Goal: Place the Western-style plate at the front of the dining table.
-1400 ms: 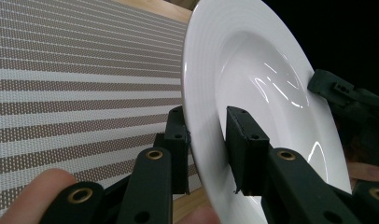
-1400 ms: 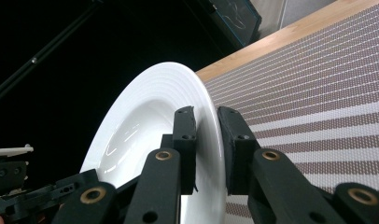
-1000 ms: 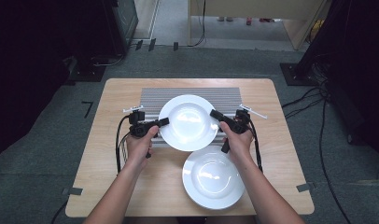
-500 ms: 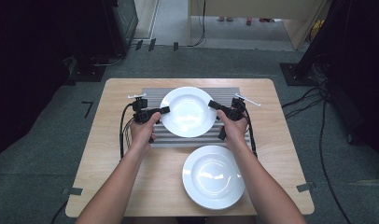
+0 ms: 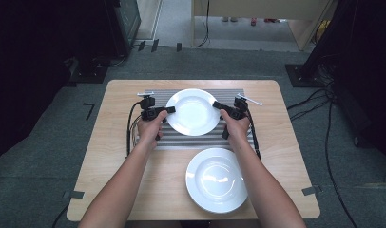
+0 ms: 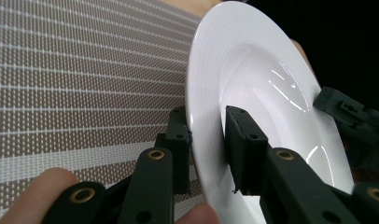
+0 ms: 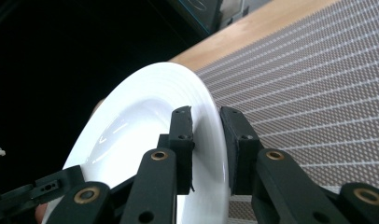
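Both claws grip one plate (image 5: pixel 193 111) by opposite rim edges, left claw (image 5: pixel 168 110) and right claw (image 5: pixel 217 105) clamped shut on it, holding it above the mat (image 5: pixel 200 140); the carrying step looks underway; next, lower it level, then release both together

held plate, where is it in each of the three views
High view: the held plate sits centre, over the striped mat, clamped at its rim by the left claw and right claw.
Left gripper view: held plate fills the right half, edge-on.
Right gripper view: held plate at lower left.
Shared landmark: the striped mat behind it.
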The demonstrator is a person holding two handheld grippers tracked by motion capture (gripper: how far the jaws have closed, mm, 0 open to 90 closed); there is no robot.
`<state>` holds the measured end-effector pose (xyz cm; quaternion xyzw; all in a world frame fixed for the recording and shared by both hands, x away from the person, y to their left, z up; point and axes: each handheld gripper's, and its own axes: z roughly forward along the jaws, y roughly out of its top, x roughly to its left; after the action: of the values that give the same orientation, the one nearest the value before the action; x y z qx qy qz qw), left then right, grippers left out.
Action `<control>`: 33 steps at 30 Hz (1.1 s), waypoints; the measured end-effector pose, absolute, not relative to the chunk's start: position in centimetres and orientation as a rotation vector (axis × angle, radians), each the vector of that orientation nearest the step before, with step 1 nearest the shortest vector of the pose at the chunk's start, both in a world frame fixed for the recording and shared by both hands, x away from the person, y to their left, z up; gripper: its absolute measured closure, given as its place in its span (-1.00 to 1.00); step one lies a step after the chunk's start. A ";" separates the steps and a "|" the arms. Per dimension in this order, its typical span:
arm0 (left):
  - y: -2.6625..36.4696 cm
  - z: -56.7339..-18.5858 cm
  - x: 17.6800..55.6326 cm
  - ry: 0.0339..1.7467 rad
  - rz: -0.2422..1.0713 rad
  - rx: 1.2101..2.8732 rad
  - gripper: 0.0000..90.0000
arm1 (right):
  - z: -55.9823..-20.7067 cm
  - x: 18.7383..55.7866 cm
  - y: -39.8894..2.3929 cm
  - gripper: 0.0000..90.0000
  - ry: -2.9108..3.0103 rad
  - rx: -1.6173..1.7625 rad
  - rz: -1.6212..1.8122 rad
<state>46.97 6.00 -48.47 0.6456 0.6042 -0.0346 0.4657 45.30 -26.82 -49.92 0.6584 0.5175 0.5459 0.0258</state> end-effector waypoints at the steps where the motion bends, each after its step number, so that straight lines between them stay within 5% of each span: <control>1: 6.0 -48.5 47.0 1.484 -0.085 1.585 0.61 | -49.9 45.3 -26.8 0.70 1.600 2.035 1.687; 25: 4.8 -50.7 47.4 1.555 -0.074 1.633 0.55 | -51.8 46.1 -26.3 0.58 1.663 1.986 1.491; 33: 5.5 -49.2 46.7 1.516 0.046 1.707 0.03 | -50.2 45.5 -26.4 0.20 1.664 1.892 1.360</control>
<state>46.71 5.53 -49.19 0.6799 0.6036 0.0182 0.4160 45.49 -26.44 -50.20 0.6544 0.5756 0.4703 0.1387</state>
